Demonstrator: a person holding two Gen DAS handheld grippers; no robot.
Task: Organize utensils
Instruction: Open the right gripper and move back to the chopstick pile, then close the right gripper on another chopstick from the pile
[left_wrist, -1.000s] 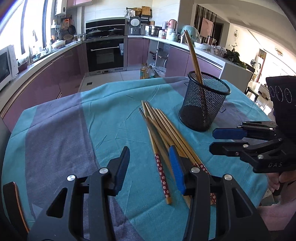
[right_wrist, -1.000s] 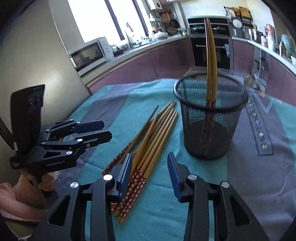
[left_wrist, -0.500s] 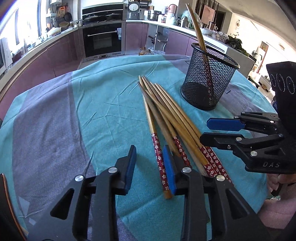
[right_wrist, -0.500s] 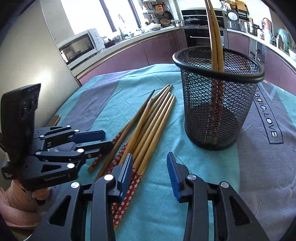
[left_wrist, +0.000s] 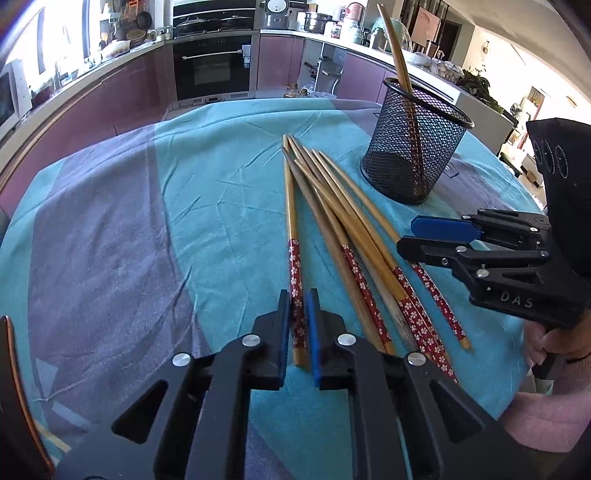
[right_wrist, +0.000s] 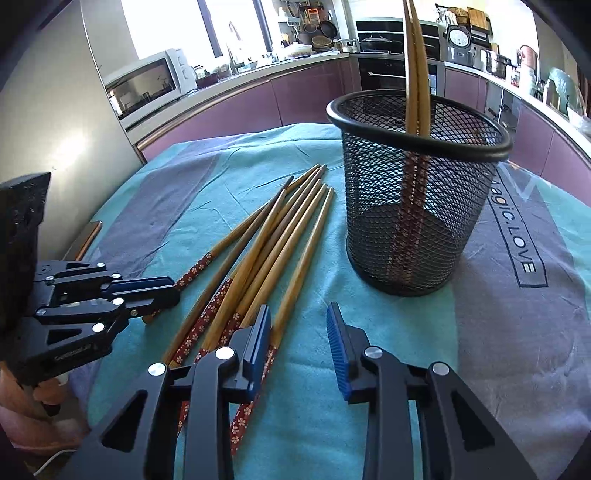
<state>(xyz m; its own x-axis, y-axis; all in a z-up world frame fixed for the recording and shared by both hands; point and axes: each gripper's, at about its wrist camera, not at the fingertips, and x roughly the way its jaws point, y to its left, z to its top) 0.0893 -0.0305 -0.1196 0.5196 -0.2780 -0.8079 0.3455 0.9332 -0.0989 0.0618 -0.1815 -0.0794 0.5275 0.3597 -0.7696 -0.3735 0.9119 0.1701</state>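
- The left gripper (left_wrist: 297, 325) is clamped on one chopstick (left_wrist: 292, 229), its blue pads (left_wrist: 312, 317) pressed against the red flowered handle end; the jaws have just been closing, and the stick is between them
- That chopstick runs straight away from the left gripper along the line its fingers point, thin tip far off toward the middle of the table (so a lift would carry it end-first)
- It lies a little apart from the rest, on the left edge of the pile of chopsticks (left_wrist: 354, 236), which fans out on the teal tablecloth (left_wrist: 207, 206) with the tips gathered together and the handle ends spread toward the person
- The right gripper (right_wrist: 297, 332) is apart, with nothing clamped; its jaws have just been narrowing, and its left pad (right_wrist: 258, 339) sits just over the handle ends on the right side of the pile, while the gap between the jaws shows mostly bare cloth
- The mesh cup (right_wrist: 417, 192) stands upright beyond the pile, ahead and to the right of the left gripper and closer to the right one; two chopsticks (right_wrist: 416, 70) already lean inside it
- My reading: the left-held stick must be raised, tipped upright and carried rightward over the pile to reach the cup's rim
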